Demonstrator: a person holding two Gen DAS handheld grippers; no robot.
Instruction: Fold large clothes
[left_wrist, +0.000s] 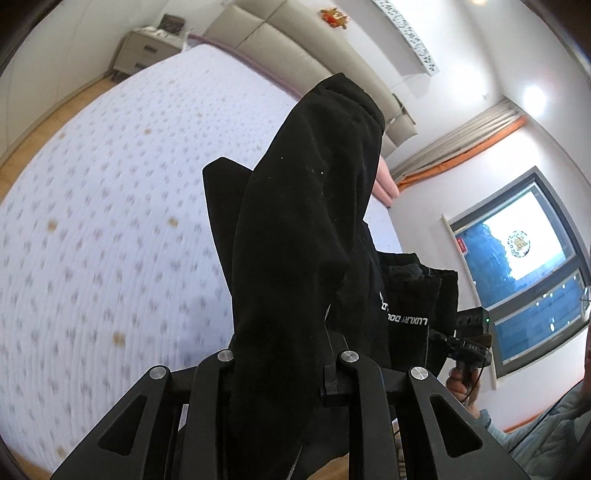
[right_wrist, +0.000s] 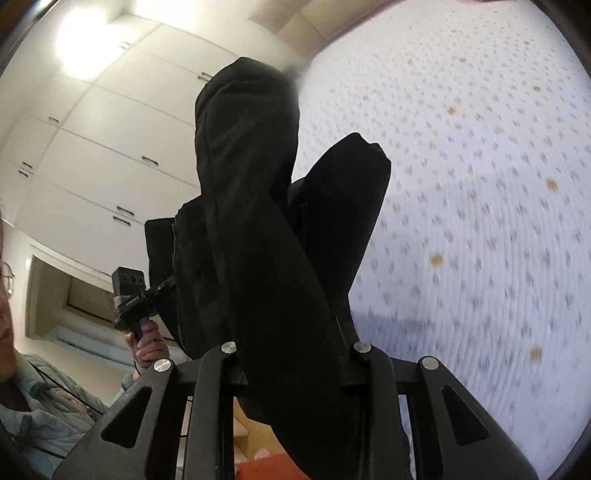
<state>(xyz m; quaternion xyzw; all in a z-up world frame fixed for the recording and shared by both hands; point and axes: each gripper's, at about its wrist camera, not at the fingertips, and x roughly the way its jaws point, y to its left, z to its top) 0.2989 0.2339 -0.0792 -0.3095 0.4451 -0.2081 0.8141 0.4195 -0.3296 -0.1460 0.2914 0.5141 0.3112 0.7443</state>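
A large black garment (left_wrist: 306, 229) with white lettering hangs in the air above the bed. My left gripper (left_wrist: 284, 236) is shut on one part of it; black cloth drapes over the fingers and hides the tips. My right gripper (right_wrist: 291, 229) is shut on another part of the same garment (right_wrist: 258, 258), which also covers its fingers. In the left wrist view the right gripper (left_wrist: 469, 336) shows at the far side of the cloth. In the right wrist view the left gripper (right_wrist: 133, 302) shows beyond the cloth.
A bed with a white dotted quilt (left_wrist: 110, 221) lies below, with a padded headboard (left_wrist: 280, 40) and a nightstand (left_wrist: 147, 51). A window (left_wrist: 524, 266) is at the right. White wardrobes (right_wrist: 110, 140) stand behind. The person in a light blue top (right_wrist: 44, 406) stands close.
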